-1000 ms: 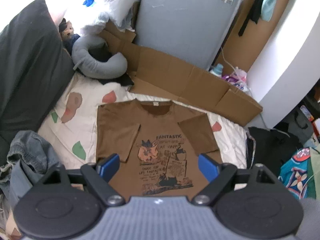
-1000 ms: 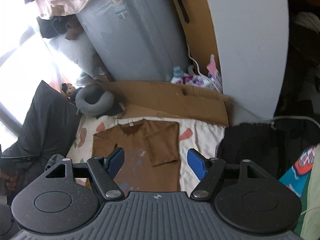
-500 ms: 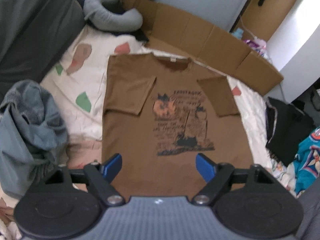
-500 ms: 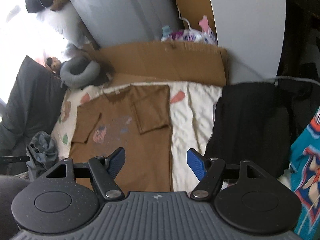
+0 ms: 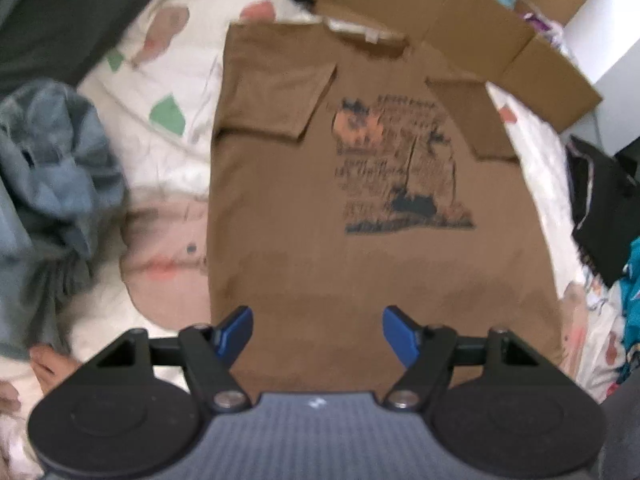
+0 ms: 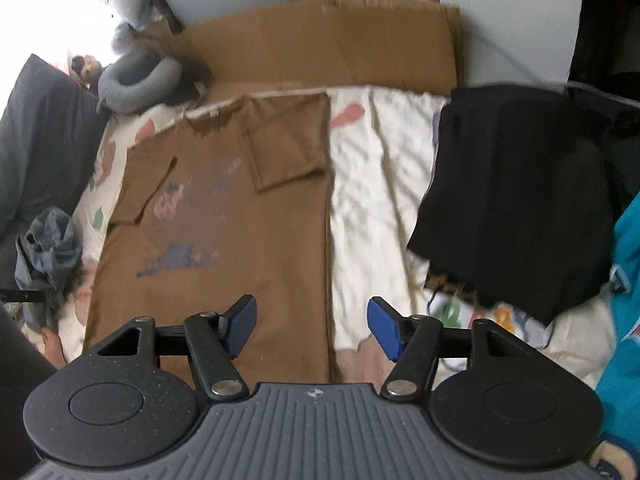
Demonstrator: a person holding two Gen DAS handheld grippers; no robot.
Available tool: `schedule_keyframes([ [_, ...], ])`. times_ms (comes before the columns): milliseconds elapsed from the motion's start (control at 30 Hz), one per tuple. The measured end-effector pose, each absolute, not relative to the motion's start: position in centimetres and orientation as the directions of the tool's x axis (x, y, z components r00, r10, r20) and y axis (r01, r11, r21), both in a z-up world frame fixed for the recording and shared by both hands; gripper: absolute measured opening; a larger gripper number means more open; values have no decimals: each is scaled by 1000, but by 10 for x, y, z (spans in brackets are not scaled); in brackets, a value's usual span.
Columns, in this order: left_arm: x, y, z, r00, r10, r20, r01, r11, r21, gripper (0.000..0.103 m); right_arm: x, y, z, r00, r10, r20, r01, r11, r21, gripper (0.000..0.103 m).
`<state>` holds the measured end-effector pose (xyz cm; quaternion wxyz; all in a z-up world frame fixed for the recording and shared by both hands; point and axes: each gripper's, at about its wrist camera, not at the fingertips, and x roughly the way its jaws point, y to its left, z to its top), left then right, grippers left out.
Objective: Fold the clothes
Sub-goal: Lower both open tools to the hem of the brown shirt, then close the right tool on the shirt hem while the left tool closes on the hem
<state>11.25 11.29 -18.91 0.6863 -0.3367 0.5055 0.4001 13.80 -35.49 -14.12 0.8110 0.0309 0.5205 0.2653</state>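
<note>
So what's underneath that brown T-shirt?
The brown T-shirt lies flat on a white bedsheet with coloured patches, which shows around its sides. The part of the sheet directly beneath the shirt is covered, so anything there can't be seen.

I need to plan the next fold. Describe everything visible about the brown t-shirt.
The brown t-shirt lies flat, front up, on a white patterned sheet, collar toward the cardboard at the far end. It looks like soft knit fabric, with a pale label inside the neck. Both short sleeves are already folded inward onto the chest, flanking a dark blue and orange print with blurred, unreadable lettering. The body is unfolded and mostly smooth. Both the left gripper and right gripper are open above the hem end, holding nothing.
</note>
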Motion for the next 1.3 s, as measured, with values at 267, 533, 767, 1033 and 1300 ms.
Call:
schedule_keyframes([
  [267,91,105,-234,110,154,-982,-911,411,-37,65,125,-357,-210,228,462,-857,-395,848,353,58],
  [533,80,96,-266,49,120,-992,-912,411,4,57,105,-358,-280,145,457,-878,-361,850,383,42],
  [767,78,90,-286,13,98,-995,-920,392,27,52,94,-354,-326,88,442,-893,-366,848,384,35],
  [1033,65,88,-294,-35,100,-994,-929,362,69,46,91,-350,-355,30,432,-902,-395,834,386,35],
  [1300,55,86,-292,-21,99,-995,-940,336,53,41,103,-344,-363,-25,470,-882,-388,809,442,35],
])
